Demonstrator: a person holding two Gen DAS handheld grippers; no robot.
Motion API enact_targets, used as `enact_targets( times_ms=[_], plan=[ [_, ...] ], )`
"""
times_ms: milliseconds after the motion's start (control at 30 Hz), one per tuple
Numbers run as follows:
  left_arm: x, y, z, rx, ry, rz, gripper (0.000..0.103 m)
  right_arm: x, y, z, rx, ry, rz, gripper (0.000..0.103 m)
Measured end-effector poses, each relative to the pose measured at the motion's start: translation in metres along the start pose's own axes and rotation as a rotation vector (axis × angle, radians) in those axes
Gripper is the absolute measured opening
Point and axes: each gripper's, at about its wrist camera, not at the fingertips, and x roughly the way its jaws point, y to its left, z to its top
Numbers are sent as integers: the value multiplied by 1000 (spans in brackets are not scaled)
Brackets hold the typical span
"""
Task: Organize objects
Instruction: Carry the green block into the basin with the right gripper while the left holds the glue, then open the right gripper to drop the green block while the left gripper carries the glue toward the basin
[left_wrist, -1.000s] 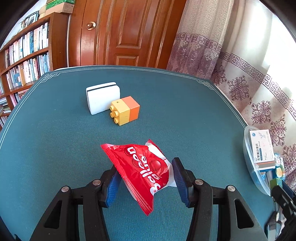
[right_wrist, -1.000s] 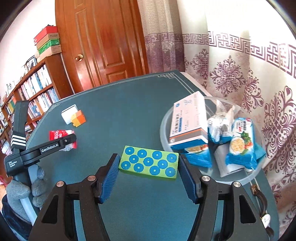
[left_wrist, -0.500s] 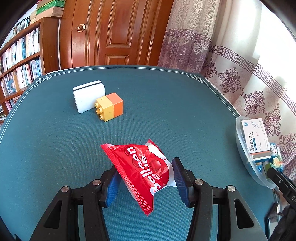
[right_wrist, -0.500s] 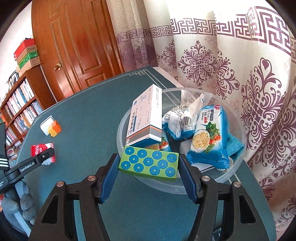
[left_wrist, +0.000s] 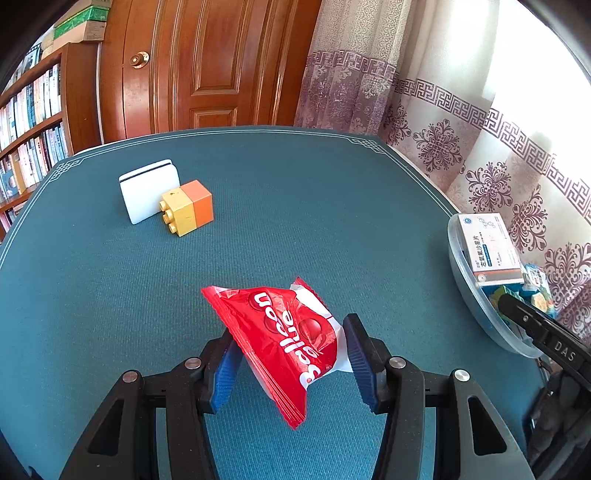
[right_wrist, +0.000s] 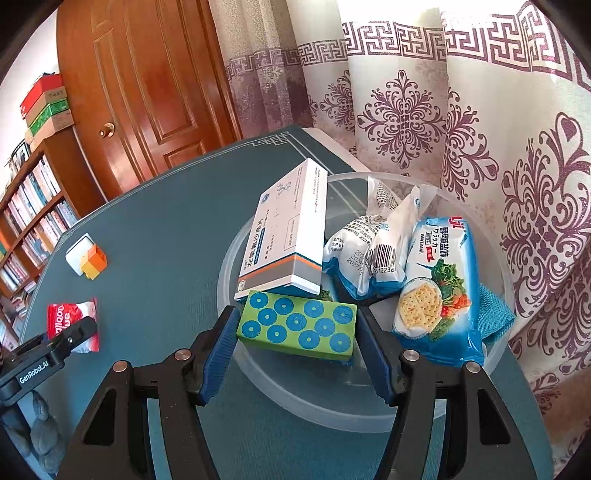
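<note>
In the left wrist view, the left gripper is clamped on a red snack packet, which sits tilted between the blue pads with its long axis running from 11 o'clock down to 5 o'clock, lifted clear of the teal tablecloth. A white case and a yellow-and-orange block lie touching each other at about 11 o'clock from this claw, well apart from it. The clear plastic bowl lies at roughly 3 o'clock, far across the cloth.

In the right wrist view, the right gripper is closed on a green block with blue dots, its long axis crosswise from 9 to 3 o'clock, held over the near part of the bowl. Straight ahead at 12 o'clock a white medicine box leans inside the bowl; a cracker packet lies at 2 o'clock. The right claw is plainly the nearer to the bowl, so I judge its release comes first, the block having only to go down into the free space at the near rim
</note>
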Motion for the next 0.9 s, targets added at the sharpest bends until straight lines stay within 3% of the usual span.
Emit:
enact_targets(
  times_ms=[333,900],
  plan=[
    [-4,-17,-7,54,-2,-15,56,-4,-2,-5,4,9,-6,65],
    [-11,-42,-16,114,-8,-26,56,-52,-6,-24,-62,-51,-18,66]
  ],
)
